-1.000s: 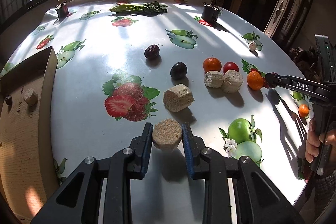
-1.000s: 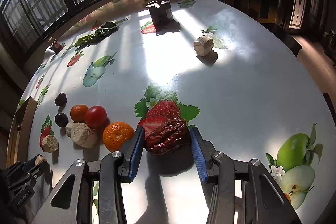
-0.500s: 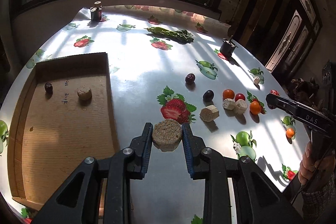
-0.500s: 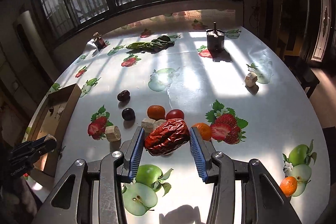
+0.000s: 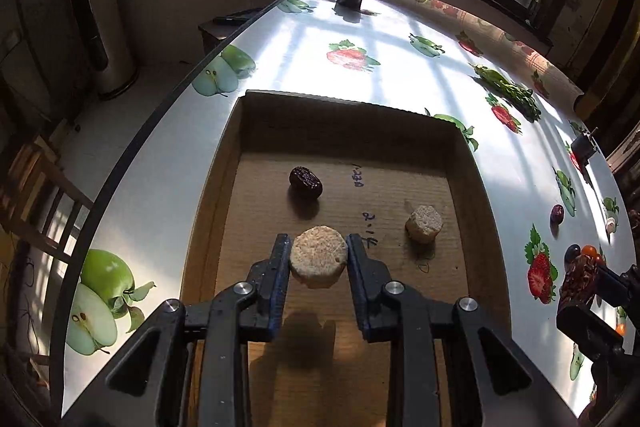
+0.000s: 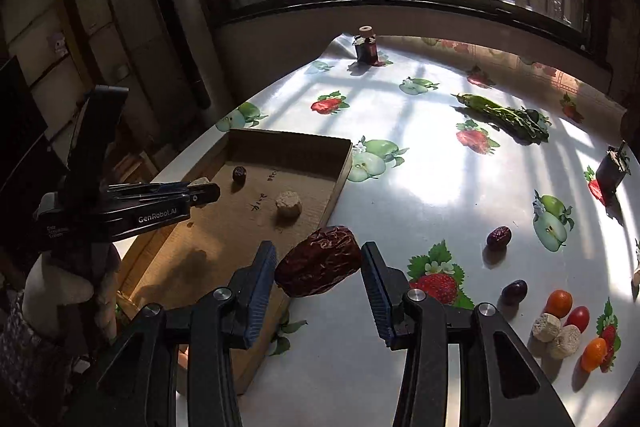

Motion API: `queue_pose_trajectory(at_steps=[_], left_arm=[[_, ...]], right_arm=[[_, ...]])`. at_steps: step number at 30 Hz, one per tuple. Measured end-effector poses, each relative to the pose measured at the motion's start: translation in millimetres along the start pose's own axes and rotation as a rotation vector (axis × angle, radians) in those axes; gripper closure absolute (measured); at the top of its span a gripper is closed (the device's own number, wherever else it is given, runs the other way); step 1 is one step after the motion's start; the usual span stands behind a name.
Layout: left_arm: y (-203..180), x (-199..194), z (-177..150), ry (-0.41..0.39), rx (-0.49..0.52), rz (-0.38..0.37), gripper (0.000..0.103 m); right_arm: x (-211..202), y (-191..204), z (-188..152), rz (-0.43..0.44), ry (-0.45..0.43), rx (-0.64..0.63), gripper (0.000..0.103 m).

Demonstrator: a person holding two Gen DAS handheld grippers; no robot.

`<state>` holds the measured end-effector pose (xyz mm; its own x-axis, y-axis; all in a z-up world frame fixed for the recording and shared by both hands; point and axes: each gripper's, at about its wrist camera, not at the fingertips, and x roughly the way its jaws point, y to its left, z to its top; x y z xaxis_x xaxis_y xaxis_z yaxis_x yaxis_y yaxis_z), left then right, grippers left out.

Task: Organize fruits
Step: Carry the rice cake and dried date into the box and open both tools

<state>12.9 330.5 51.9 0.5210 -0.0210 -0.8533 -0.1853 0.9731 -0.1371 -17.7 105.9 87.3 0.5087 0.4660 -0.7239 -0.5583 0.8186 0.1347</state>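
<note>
A pale, rough round cake is clamped between the blue pads of the left gripper, whose fingers are closed narrowly on its two sides, holding it in the air above the brown floor of the cardboard tray. On that floor lie a dark wrinkled date toward the far side and a smaller pale cake to the right of the held one, the two well apart, with some handwriting on the cardboard between them. The right gripper has a large reddish-brown dried date pinched lengthwise, its fingers set a little wider than the left pair and pressing on both ends of the fruit, which hangs over the tray's near right corner and the edge of the bench. The bench carries a white cloth printed with apples and strawberries. Out on it to the right lie another dried date, a dark plum, two small oranges, a red tomato and two more pale cakes clustered together. Farther back rest a bunch of green leaves and a small dark jar near the window.
</note>
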Motion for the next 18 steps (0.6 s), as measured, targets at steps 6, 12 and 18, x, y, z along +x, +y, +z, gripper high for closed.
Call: queue_pose_trajectory(at_steps=[6, 12, 18], left_arm=[[14.1, 33.9, 8.9, 0.089, -0.046, -0.004, 0.076], [19.5, 43.6, 24.1, 0.089, -0.072, -0.011, 0.076], [20.4, 45.8, 29.1, 0.061, -0.086, -0.018, 0.076]], right_arm=[[69.9, 33.1, 17.2, -0.016, 0.102, -0.104, 0.055], [109.0, 35.5, 23.2, -0.015, 0.19, -0.103, 0.055], [130.2, 31.8, 33.5, -0.071, 0.21, -0.107, 0.055]])
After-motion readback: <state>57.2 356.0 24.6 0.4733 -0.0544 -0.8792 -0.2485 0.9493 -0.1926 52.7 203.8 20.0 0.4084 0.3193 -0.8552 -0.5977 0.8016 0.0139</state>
